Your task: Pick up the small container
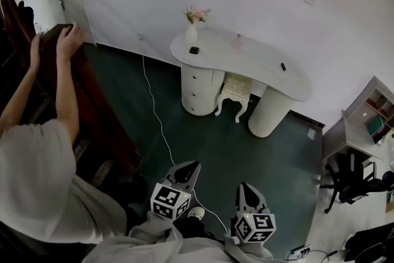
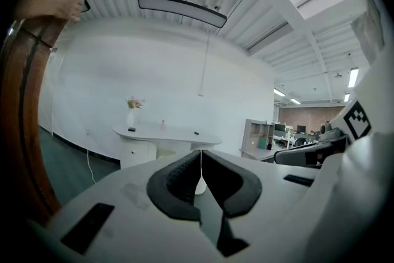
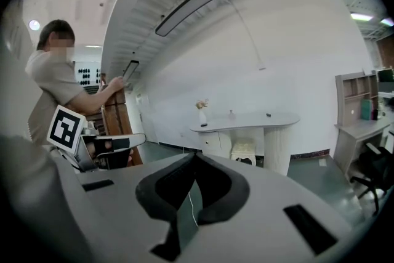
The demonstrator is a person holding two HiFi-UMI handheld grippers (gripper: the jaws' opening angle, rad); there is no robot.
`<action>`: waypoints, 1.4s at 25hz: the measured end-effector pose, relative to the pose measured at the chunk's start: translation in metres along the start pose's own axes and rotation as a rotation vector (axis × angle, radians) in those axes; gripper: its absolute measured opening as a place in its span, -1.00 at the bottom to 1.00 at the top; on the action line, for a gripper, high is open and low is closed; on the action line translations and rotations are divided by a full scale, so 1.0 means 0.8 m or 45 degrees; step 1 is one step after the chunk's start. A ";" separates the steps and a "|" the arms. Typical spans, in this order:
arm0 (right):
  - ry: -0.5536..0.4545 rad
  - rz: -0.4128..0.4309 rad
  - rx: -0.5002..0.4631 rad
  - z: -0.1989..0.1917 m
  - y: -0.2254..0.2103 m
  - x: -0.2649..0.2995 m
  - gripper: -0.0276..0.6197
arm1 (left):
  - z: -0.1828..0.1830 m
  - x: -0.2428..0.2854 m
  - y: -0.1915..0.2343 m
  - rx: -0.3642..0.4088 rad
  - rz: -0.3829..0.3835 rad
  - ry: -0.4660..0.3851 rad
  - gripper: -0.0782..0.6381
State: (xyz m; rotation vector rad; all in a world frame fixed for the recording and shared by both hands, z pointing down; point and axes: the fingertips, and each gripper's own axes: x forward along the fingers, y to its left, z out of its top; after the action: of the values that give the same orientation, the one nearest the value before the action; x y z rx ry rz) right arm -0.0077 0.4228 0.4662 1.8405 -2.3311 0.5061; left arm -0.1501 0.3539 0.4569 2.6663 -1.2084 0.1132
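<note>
an office-like studio: a white curved counter (image 1: 246, 64) at upper centre, office chair (image 1: 346, 185) and shelf unit (image 1: 373, 111) at right.

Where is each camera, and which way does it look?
Head view: on the person's head, looking steeply down at the floor, desk, left gripper, right gripper and own grey sleeves.
Left gripper view: on the left gripper, looking along its shut jaws at the desk; right gripper at right.
Right gripper view: on the right gripper, looking along its shut jaws at the desk; left gripper at left.
Shared: all three show the desk and flower vase.
</note>
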 end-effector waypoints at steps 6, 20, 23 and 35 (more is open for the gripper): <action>0.002 -0.035 0.017 0.012 -0.013 0.041 -0.76 | 0.007 0.036 0.031 0.000 -0.023 0.005 -0.73; 0.006 -0.061 0.004 0.028 -0.027 0.093 -0.76 | 0.011 0.073 0.070 -0.021 -0.024 -0.005 -0.73; 0.005 -0.052 -0.004 0.037 -0.029 0.100 -0.76 | 0.019 0.080 0.071 -0.015 -0.027 -0.008 -0.73; 0.021 -0.046 -0.011 0.055 -0.047 0.158 -0.76 | 0.026 0.120 0.118 -0.023 0.012 0.003 -0.73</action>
State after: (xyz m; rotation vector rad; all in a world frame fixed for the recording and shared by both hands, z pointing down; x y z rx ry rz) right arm 0.0018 0.2841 0.4701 1.8634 -2.2813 0.5040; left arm -0.1576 0.2183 0.4665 2.6448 -1.2155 0.1067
